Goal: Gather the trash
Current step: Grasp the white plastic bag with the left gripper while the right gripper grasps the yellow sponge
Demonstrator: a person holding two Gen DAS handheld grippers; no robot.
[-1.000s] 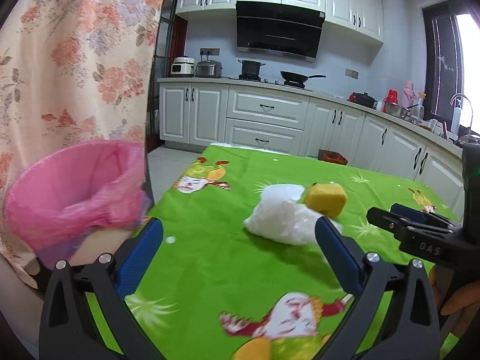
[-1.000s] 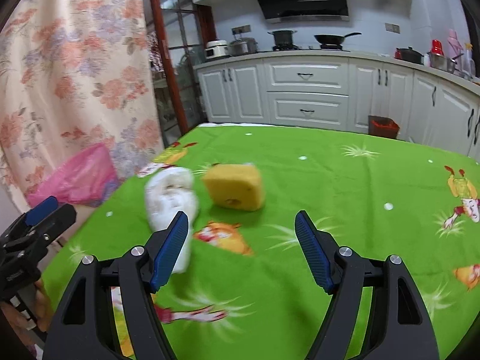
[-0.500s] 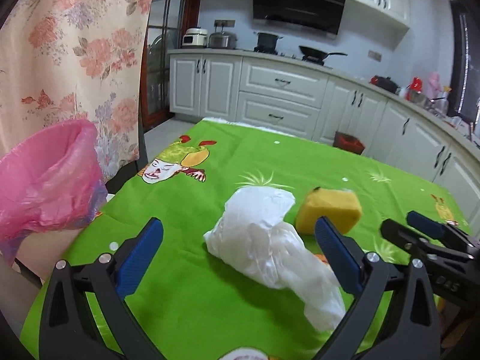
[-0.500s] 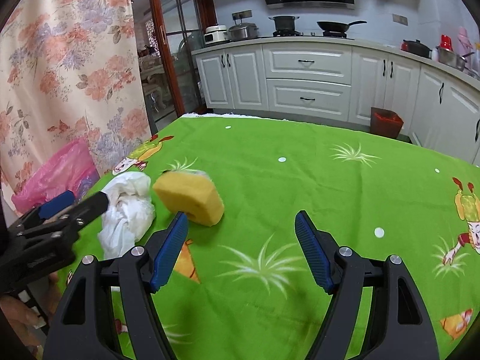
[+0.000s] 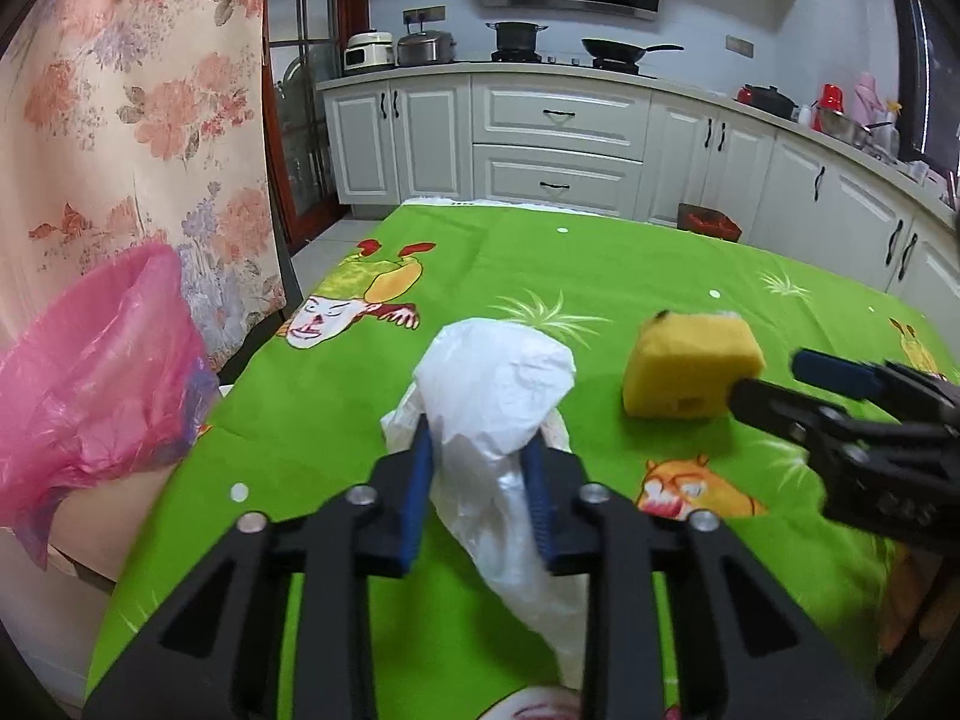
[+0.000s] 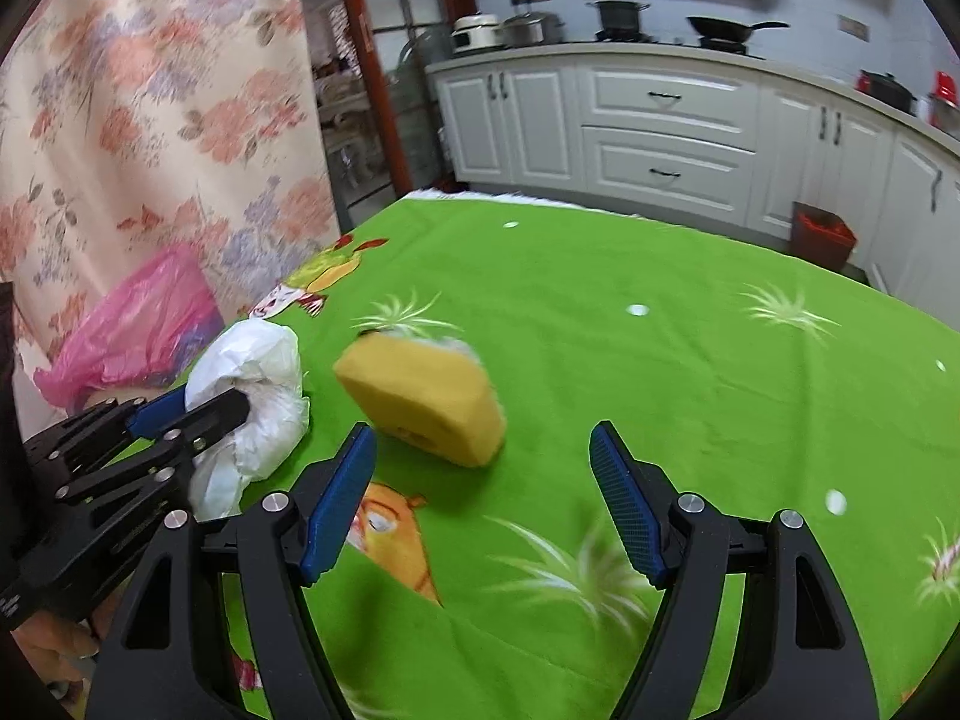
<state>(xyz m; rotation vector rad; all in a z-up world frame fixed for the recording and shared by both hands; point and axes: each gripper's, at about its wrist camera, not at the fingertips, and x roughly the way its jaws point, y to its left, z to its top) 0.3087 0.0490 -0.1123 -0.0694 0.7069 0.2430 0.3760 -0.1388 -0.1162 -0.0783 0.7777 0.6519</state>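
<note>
The left tongs have just been closing, and their blue pads now squeeze the crumpled white plastic bag from both sides. The bag lies on the counter with the bright green cartoon cloth, near the left edge. Its lower end trails back under the tongs.

The right tongs are wide open and hold nothing. Just past their tips sits the yellow sponge block, on the green cloth, a bit closer to the left pad. It is not between the pads. In the left view, the black tip of the right tongs is right up against the sponge's side; I cannot tell if it touches.

The white bag and the sponge are near each other but apart. The sponge is on the right of the bag.

Off the left edge of the counter is the pink plastic trash bag, open at the top. Behind it hangs a cream curtain with pink flowers.

Far back are white kitchen cabinets, with pots and a black pan on the stove. A small red bin stands on the floor by the cabinets.
</note>
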